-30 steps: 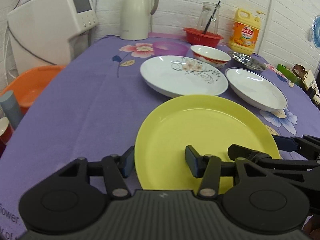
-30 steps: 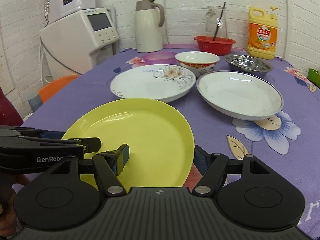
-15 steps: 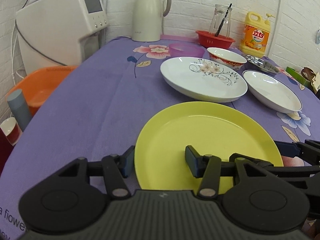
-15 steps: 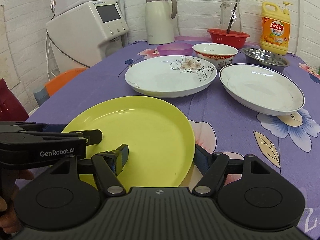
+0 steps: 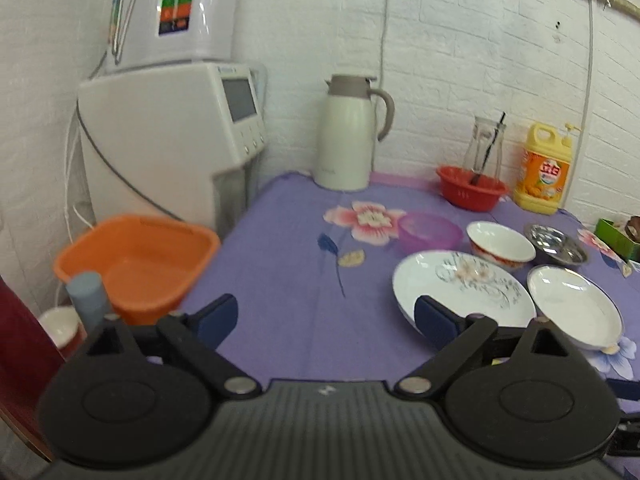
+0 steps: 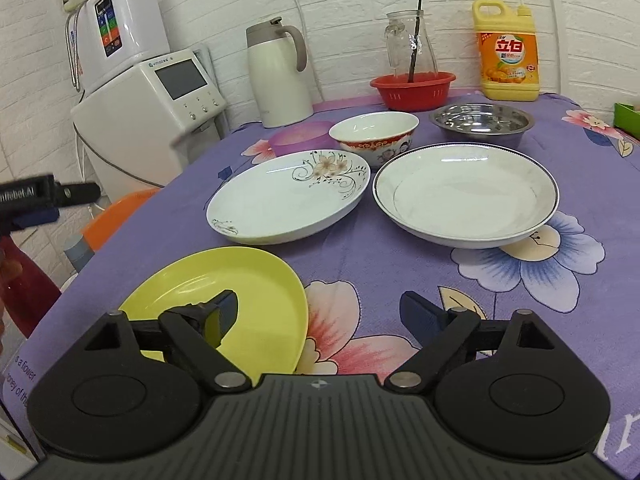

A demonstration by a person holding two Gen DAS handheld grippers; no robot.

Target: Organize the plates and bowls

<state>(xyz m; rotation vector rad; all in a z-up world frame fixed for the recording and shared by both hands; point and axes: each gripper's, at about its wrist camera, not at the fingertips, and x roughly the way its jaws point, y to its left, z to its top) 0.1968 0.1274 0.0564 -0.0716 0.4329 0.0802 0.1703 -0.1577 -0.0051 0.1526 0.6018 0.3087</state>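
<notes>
Plates and bowls are spread over a table under a purple flowered cloth (image 6: 400,264). Nearest, the yellow plate (image 6: 248,292) lies flat on the cloth at the front edge; the right gripper (image 6: 320,318) is spread wide above its right rim, one finger over the plate and the other over the cloth, pressing on nothing. The left gripper (image 5: 326,316) has just been opening: its jaws stand wide apart with only cloth seen between them, and it holds nothing. In the right wrist view it shows as a black bar at the left edge (image 6: 48,196), clear of the table and well apart from the yellow plate.

Past the yellow plate lie two white plates side by side, not touching: the flower-painted plate (image 6: 288,200) on the left and the blue-rimmed plate (image 6: 464,196) on the right. Behind them stand three bowls in a row: a translucent purple bowl (image 6: 298,138), a white bowl with a red band (image 6: 374,134) and a steel bowl (image 6: 482,122).

Along the white brick wall at the back stand a cream thermos jug (image 6: 278,80), a red basket (image 6: 414,88) with a glass jar (image 6: 410,48) in it, and a yellow detergent bottle (image 6: 506,52). Left of the table are a white appliance (image 5: 172,144) and an orange basin (image 5: 136,264)
</notes>
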